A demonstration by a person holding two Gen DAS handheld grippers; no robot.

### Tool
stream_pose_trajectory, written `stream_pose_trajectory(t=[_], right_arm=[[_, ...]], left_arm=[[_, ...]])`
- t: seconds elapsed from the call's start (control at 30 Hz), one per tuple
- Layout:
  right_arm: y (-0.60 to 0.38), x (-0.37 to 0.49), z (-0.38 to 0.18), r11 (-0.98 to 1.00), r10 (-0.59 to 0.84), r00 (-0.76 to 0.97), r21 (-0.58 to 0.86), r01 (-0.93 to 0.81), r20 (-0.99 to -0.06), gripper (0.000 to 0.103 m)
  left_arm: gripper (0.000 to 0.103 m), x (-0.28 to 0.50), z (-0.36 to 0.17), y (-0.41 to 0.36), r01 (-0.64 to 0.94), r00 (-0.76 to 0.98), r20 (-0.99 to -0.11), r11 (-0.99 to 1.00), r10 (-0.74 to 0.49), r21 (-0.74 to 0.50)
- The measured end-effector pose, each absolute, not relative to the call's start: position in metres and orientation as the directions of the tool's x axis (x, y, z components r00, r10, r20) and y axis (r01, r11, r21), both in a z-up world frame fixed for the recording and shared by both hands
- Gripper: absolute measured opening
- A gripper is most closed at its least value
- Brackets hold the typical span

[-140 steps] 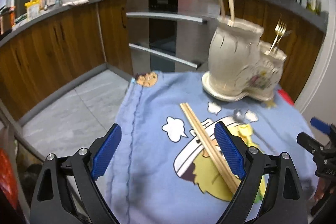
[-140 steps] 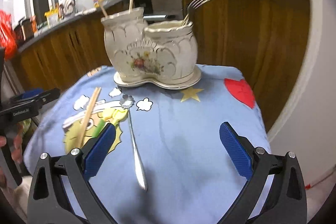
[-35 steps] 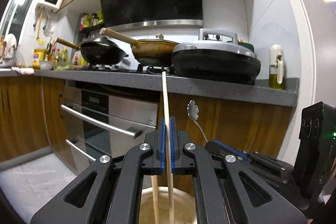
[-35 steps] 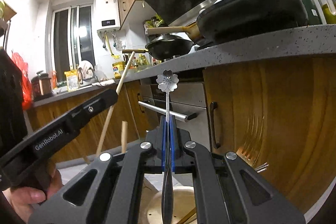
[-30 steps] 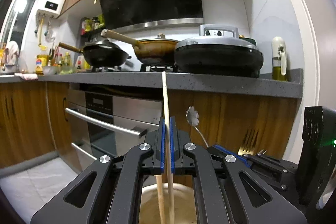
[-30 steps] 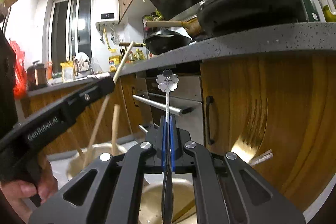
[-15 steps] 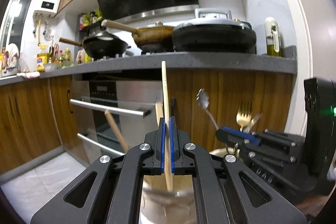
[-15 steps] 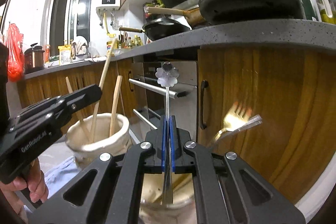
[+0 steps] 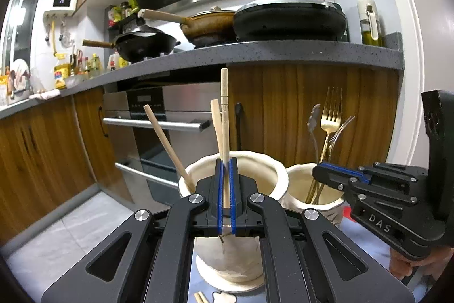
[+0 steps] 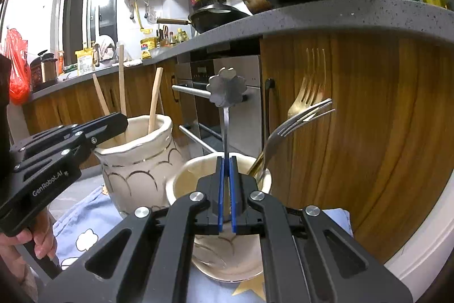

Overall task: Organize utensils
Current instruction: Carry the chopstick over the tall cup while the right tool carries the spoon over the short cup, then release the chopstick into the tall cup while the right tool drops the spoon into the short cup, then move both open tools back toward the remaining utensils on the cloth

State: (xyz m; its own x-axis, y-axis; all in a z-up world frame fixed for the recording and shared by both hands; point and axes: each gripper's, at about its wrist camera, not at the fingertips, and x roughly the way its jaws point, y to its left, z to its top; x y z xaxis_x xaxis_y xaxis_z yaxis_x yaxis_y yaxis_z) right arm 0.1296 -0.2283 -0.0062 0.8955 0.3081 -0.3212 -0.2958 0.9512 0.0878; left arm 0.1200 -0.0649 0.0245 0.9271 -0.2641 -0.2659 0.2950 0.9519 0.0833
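Observation:
My left gripper (image 9: 225,183) is shut on a wooden chopstick (image 9: 224,115), upright, its lower end inside the taller cream ceramic pot (image 9: 272,181). Two more chopsticks (image 9: 164,141) lean in that pot. My right gripper (image 10: 225,183) is shut on a silver spoon with a flower-shaped end (image 10: 227,91), upright over the shorter cream pot (image 10: 181,181). A gold fork (image 10: 309,84) and a silver fork (image 10: 298,118) stand in the shorter pot. The right gripper also shows in the left wrist view (image 9: 334,175); the left one shows in the right wrist view (image 10: 107,127).
The joined pots stand on a blue cartoon cloth (image 10: 82,220) over a small table. Another chopstick end (image 9: 200,297) lies on the cloth. Behind are wooden cabinets (image 10: 369,118), an oven (image 9: 170,115) and a grey counter (image 9: 283,53) with pans.
Both grippers have come down: the chopstick and the spoon have sunk deeper into their pots, and the pots now sit higher and larger in both views.

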Motion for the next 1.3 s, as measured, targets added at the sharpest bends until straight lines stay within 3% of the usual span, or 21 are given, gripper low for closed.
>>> stream_pose_trajectory(t=[0.33, 0.4, 0.53, 0.67, 0.73, 0.87, 0.93, 1.2, 1.3], right_arm=[[-0.235, 0.134, -0.003, 0.946, 0.323, 0.887, 0.119, -0.300, -0.329, 0.006], [-0.236, 0.132, -0.001, 0.945, 0.328, 0.888, 0.125, -0.304, -0.323, 0.024], [-0.234, 0.125, 0.004, 0.946, 0.323, 0.893, 0.111, -0.304, -0.313, 0.027], [-0.236, 0.108, 0.009, 0.948, 0.319, 0.897, 0.113, -0.298, -0.305, 0.042], [-0.239, 0.101, 0.009, 0.948, 0.319, 0.897, 0.119, -0.296, -0.307, 0.043], [-0.244, 0.084, 0.009, 0.952, 0.306, 0.899, 0.132, -0.278, -0.314, 0.062], [-0.246, 0.077, 0.008, 0.955, 0.294, 0.899, 0.132, -0.265, -0.325, 0.066], [-0.255, 0.048, -0.003, 0.957, 0.286, 0.889, 0.149, -0.248, -0.358, 0.093], [-0.254, 0.042, -0.009, 0.958, 0.283, 0.883, 0.155, -0.242, -0.375, 0.098]], left_arm=[[0.010, 0.120, 0.025, -0.064, 0.290, 0.924, -0.280, 0.954, -0.259, 0.075], [0.014, 0.120, 0.026, -0.063, 0.284, 0.925, -0.282, 0.956, -0.253, 0.072], [0.035, 0.114, 0.032, -0.059, 0.279, 0.929, -0.267, 0.959, -0.256, 0.050], [0.047, 0.100, 0.039, -0.055, 0.277, 0.932, -0.255, 0.960, -0.256, 0.049], [0.054, 0.092, 0.042, -0.052, 0.273, 0.934, -0.254, 0.961, -0.253, 0.046], [0.067, 0.072, 0.047, -0.041, 0.260, 0.937, -0.246, 0.965, -0.248, 0.016], [0.074, 0.062, 0.049, -0.035, 0.250, 0.938, -0.248, 0.968, -0.241, 0.006], [0.089, 0.026, 0.043, -0.011, 0.193, 0.934, -0.309, 0.981, -0.180, 0.011], [0.091, 0.016, 0.036, -0.001, 0.177, 0.926, -0.341, 0.984, -0.164, 0.007]])
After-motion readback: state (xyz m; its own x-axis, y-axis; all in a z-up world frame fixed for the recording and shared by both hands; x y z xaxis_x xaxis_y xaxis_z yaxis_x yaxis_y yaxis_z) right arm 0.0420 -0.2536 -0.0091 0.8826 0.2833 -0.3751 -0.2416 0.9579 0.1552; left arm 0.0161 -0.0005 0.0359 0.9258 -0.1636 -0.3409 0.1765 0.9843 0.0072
